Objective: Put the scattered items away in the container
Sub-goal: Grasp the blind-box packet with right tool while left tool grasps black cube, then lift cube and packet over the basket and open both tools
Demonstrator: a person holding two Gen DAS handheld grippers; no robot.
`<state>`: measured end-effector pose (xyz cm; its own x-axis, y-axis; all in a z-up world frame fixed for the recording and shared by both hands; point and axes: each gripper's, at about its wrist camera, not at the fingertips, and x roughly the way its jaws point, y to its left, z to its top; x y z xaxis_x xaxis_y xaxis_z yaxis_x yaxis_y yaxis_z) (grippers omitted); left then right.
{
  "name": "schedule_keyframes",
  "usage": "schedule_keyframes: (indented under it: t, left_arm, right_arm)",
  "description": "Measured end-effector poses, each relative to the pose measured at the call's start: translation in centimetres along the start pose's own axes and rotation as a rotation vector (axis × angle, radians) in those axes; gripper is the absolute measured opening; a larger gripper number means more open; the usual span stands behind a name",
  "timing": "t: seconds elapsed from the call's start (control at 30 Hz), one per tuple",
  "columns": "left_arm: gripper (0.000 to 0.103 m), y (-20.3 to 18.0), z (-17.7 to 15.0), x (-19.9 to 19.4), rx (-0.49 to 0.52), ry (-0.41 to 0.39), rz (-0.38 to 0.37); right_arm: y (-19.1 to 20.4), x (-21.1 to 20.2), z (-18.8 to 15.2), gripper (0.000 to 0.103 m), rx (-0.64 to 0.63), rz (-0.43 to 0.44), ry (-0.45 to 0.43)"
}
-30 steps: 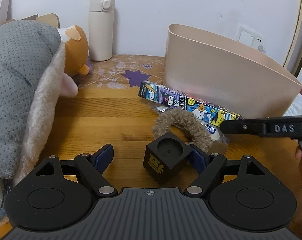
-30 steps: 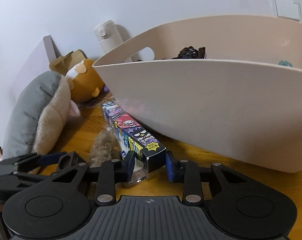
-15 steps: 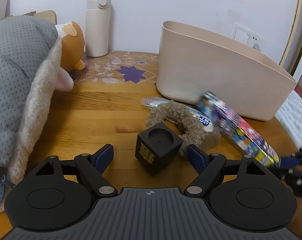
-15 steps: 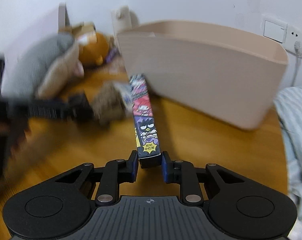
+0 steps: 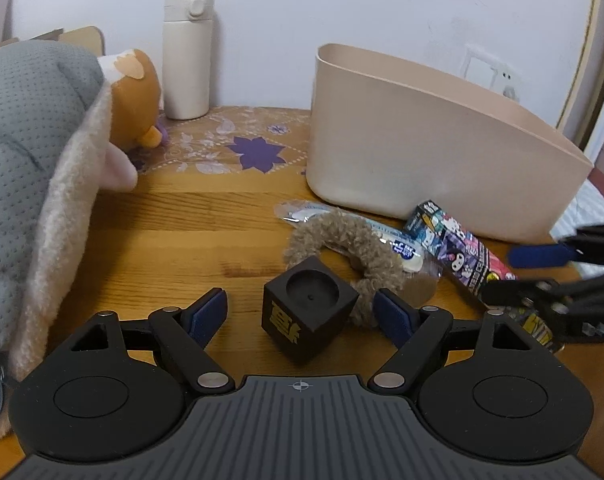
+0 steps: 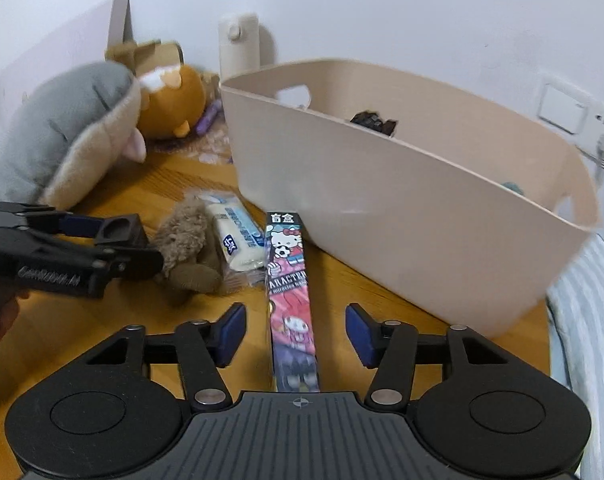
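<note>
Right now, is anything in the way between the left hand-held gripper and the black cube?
Nothing visible. The black cube already sits between the open jaws of the left hand-held gripper; only the fuzzy scrunchie lies behind it.

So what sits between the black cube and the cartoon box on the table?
In the left wrist view, the fuzzy brown ring and a clear-wrapped packet lie between the black cube and the cartoon box.
</note>
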<state>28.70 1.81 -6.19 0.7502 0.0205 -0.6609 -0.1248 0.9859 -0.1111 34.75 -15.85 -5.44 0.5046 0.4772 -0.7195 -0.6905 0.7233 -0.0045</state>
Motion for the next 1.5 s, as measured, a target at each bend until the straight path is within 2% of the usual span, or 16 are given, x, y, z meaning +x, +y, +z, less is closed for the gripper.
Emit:
schedule_keyframes:
  t: [0.03, 0.1, 0.13, 0.17, 0.23, 0.5, 0.97, 1.27, 1.5]
  left_arm:
    - [0.082, 0.0, 0.0, 0.1, 0.008, 0.003, 0.001]
    - [0.079, 0.1, 0.0, 0.3, 0.018, 0.009, -0.006]
    - [0.069, 0.2, 0.0, 0.4, 0.022, 0.013, -0.015]
    - [0.054, 0.2, 0.0, 0.5, 0.028, 0.023, -0.027]
    - [0.046, 0.0, -0.1, 0.5, 0.054, 0.026, -0.026]
    - [0.045, -0.2, -0.6, -0.2, 0.052, 0.013, -0.033]
    - [0.045, -2.2, 0.9, -4.9, 0.106, -0.084, -0.058]
    - [0.045, -5.2, 3.1, -7.1, 0.172, -0.160, -0.087]
    - [0.045, -7.0, 6.4, -7.4, 0.196, -0.208, -0.103]
  right_arm:
    - [0.1, 0.4, 0.1, 0.051, -0.003, 0.004, 0.012]
    - [0.2, 1.0, 0.1, 0.036, 0.008, 0.011, 0.031]
    - [0.2, 1.2, 0.0, 0.032, 0.019, 0.016, 0.038]
    - [0.1, 1.3, -0.2, 0.027, 0.030, 0.022, 0.041]
    - [0.0, 1.3, -0.6, 0.021, 0.043, 0.024, 0.040]
    - [-0.6, -0.6, -1.5, 0.021, 0.104, -0.004, -0.001]
    - [-1.6, -7.0, -1.5, 0.021, 0.145, -0.014, -0.118]
    - [-2.2, -11.5, -0.5, 0.021, 0.149, -0.053, -0.225]
    - [-3.6, -13.5, 1.3, 0.021, 0.160, -0.085, -0.289]
